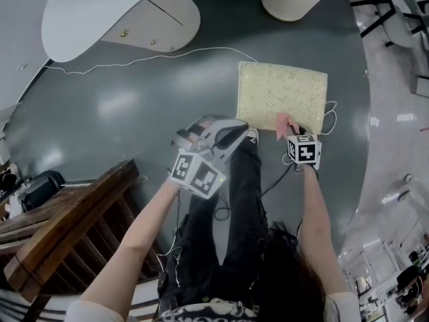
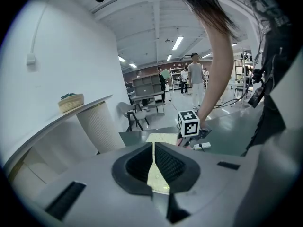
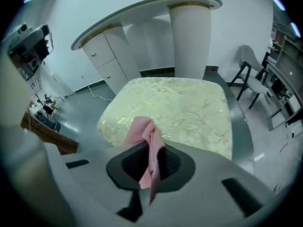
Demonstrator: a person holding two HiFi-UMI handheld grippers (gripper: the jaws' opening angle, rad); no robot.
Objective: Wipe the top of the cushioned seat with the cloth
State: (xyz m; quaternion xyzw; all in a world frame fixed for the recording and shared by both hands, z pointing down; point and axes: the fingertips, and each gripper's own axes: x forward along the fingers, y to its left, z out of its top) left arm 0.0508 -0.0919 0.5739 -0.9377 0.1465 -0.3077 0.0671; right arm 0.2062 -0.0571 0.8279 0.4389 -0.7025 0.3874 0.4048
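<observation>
- The seat [image 1: 281,96] is a pale, square cushion with a leafy woven cover. It sits on the dark floor [image 1: 134,99] just ahead of the person and a little to the right.
- The right gripper [image 3: 150,162] is clamped on the cloth [image 3: 144,136]. A pink fold stands up past the jaws and a thin tail hangs down behind them. The fold is at the seat's near edge, and I cannot tell whether it touches the cover.
- The left gripper [image 2: 154,148] has its jaws drawn in to a thin slit with nothing between them. It is held left of the seat, aimed across at it.
- The cloth looks thin, light and limp, so it will likely bunch and trail rather than push. Only a small fold sticks out, so the gripper probably has to ride low and press that fold flat.
- The cushion should give under pressure. Its cover has a slight sheen, so the cloth ought to slide easily.
- On this smooth floor the seat might shift under a firm stroke, and the free left gripper could steady its near left edge.
- Nearly all of the top lies beyond the cloth, so the wiping looks barely begun.
</observation>
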